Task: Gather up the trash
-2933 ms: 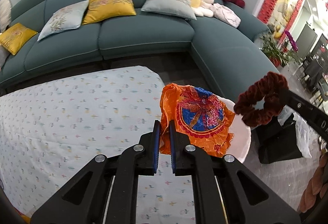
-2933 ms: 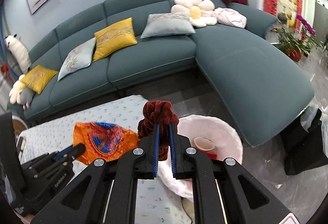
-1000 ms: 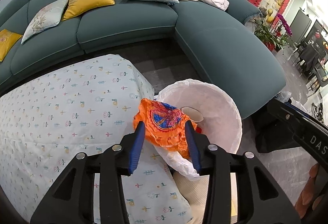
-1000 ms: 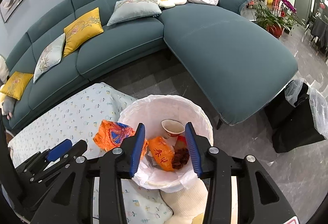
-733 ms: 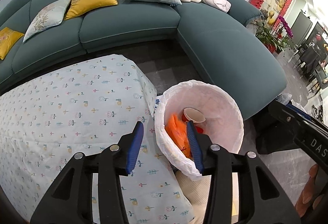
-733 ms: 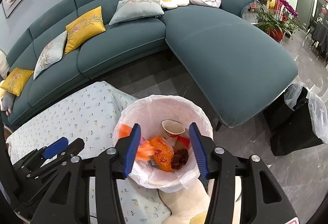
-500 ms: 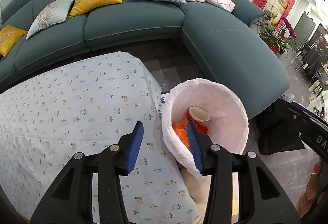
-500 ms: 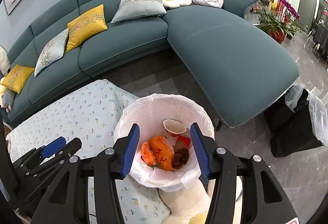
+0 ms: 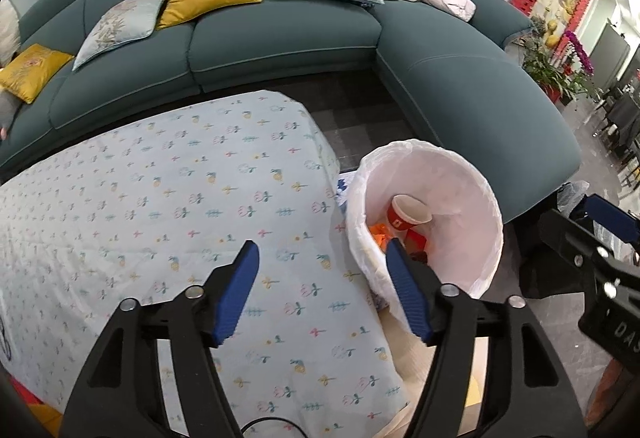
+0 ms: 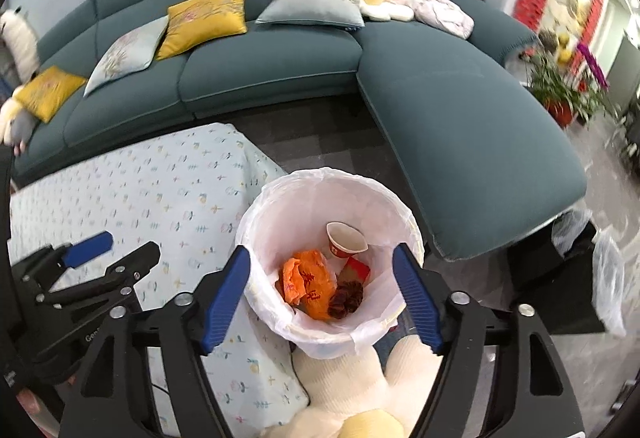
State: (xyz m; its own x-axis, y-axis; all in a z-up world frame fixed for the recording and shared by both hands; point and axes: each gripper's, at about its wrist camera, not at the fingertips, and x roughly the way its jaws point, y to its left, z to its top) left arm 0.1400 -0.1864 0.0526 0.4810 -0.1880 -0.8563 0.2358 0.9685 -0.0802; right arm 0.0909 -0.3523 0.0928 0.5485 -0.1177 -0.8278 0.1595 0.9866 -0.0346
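The orange wrapper, a dark red scrunchie and a paper cup lie inside the white-lined bin, just beside the cloth-covered surface. Right claw above it is wide open and empty; left claw also open, empty.

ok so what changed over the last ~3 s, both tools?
Both let go. The left tool dropped the orange wrapper into the lined bin; the right tool dropped the dark red scrunchie there too. Both now stand open and empty. The paper cup, tablecloth and sofa are unchanged.
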